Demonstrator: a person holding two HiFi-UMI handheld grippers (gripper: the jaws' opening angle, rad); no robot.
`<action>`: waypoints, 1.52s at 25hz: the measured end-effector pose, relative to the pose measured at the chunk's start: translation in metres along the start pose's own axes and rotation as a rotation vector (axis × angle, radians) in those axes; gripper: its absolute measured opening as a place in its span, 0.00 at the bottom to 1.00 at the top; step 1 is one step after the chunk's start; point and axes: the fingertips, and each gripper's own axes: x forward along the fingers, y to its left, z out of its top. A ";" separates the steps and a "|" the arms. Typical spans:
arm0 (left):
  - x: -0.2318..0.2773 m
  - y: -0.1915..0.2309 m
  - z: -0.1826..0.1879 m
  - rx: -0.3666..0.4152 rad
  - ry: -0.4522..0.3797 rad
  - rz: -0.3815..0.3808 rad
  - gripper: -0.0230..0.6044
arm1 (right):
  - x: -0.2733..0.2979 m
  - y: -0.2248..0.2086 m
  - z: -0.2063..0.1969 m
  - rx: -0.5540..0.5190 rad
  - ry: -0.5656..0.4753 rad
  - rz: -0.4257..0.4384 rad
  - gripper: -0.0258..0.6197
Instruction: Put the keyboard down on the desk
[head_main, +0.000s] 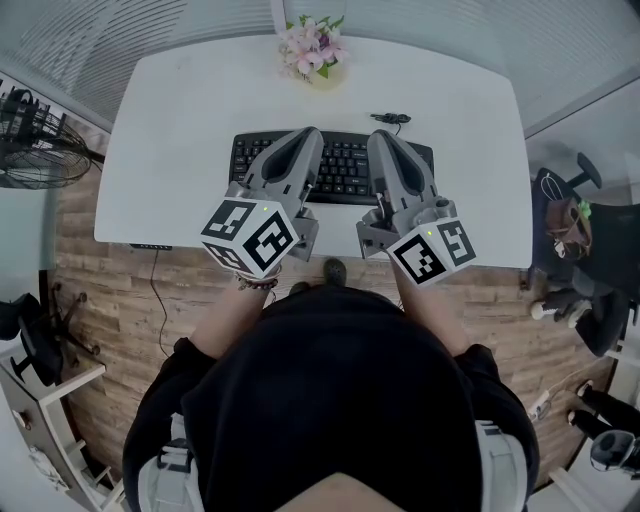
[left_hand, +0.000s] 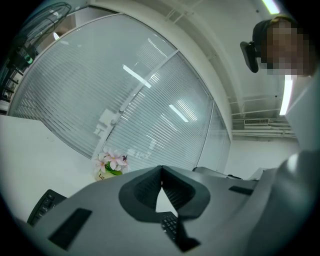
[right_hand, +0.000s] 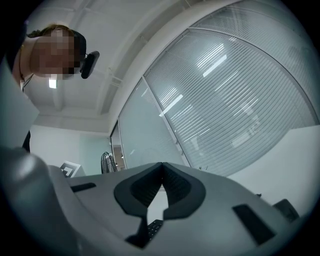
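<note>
Keyboard flat on the bench.
Its long axis runs along the bench's near edge; left gripper and right gripper clenched, empty.

The person is wearing a black top with sleeves ending above the forearms, a dark bracelet on the left wrist, and pale grey straps showing at both shoulders. The left gripper and right gripper are showing smooth matte grey shells tapering towards the jaws, which are wearing black ribbed pads. Each is carrying a white cube printed with black square markers, a small green light glowing on its upper face. Black rectangular slots are breaking the shells' surfaces.
</note>
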 end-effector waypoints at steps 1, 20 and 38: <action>0.000 0.000 0.000 0.001 0.000 0.000 0.05 | 0.000 0.000 0.000 0.000 0.000 -0.001 0.04; 0.002 0.000 -0.001 -0.005 0.000 -0.003 0.05 | 0.002 0.000 -0.001 -0.010 0.010 0.004 0.04; 0.000 0.000 0.001 -0.028 -0.016 -0.009 0.05 | -0.001 0.003 0.000 -0.048 0.010 -0.002 0.04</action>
